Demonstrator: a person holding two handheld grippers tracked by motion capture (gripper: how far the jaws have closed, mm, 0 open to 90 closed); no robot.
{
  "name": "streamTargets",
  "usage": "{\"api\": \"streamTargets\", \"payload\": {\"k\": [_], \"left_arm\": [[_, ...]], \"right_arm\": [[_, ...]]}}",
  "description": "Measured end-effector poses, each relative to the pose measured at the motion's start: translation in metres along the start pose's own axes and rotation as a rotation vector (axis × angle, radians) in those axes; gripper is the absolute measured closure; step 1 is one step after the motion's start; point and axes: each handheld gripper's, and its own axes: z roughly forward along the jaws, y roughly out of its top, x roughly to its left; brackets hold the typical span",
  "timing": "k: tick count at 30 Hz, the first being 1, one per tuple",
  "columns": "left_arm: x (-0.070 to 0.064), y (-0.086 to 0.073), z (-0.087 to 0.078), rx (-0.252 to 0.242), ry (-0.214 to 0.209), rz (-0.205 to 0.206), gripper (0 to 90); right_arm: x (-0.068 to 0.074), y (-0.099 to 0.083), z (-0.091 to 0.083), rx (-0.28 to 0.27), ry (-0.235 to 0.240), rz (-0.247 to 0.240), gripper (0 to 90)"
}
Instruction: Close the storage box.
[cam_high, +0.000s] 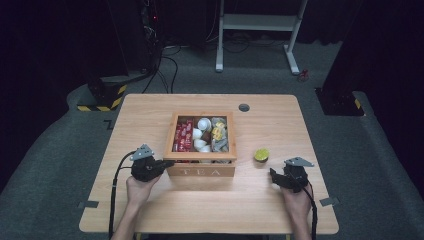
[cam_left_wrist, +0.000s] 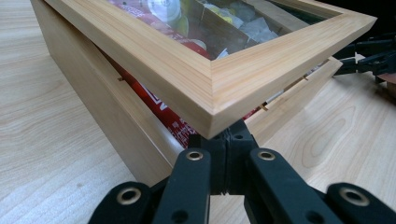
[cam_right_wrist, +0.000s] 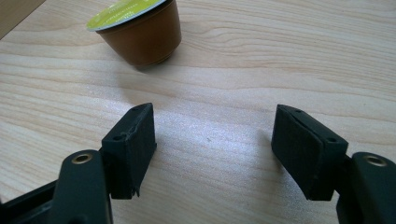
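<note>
Your left gripper (cam_high: 159, 164) sits at the near-left corner of the tea box (cam_high: 201, 170), at about 8 o'clock from the box's centre. In the left gripper view its jaws are pressed together beneath the corner of the glazed lid (cam_left_wrist: 219, 70), and the lid stands tilted with a gap above the box wall; the judgement is that you are propping it up from below to open the box. Your right gripper (cam_right_wrist: 212, 149) rests on the tabletop (cam_high: 270, 200) with jaws spread wide, holding nothing. The coffee capsule (cam_high: 261, 154) stands upright at 3 o'clock from the box, just ahead of those jaws, likely placed ready for pickup once the lid clears.
</note>
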Motion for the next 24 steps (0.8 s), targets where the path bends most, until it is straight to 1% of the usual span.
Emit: {"api": "streamTargets", "payload": {"k": [6,9,10,18,19,22,24], "left_arm": [[-0.001,-0.001,-0.004,0.013,-0.001,0.01,89.4],[-0.002,-0.003,-0.006,0.008,-0.014,0.004,89.7],[-0.003,-0.004,-0.006,0.008,-0.018,0.009,89.7],[-0.01,-0.014,0.001,0.065,-0.023,0.036,89.7],[-0.01,-0.016,0.001,0.068,-0.026,0.032,89.5],[-0.008,-0.02,-0.004,0.041,-0.031,0.011,86.8],[-0.006,-0.022,-0.01,0.025,-0.022,0.005,85.5]], "right_arm": [[0.0,0.0,0.0,0.0,0.0,0.0,30.5],[0.0,0.0,0.0,0.0,0.0,0.0,30.5],[0.0,0.0,0.0,0.0,0.0,0.0,30.5],[0.0,0.0,0.0,0.0,0.0,0.0,30.5],[0.0,0.0,0.0,0.0,0.0,0.0,30.5],[0.0,0.0,0.0,0.0,0.0,0.0,30.5],[0.0,0.0,0.0,0.0,0.0,0.0,30.6]]}}
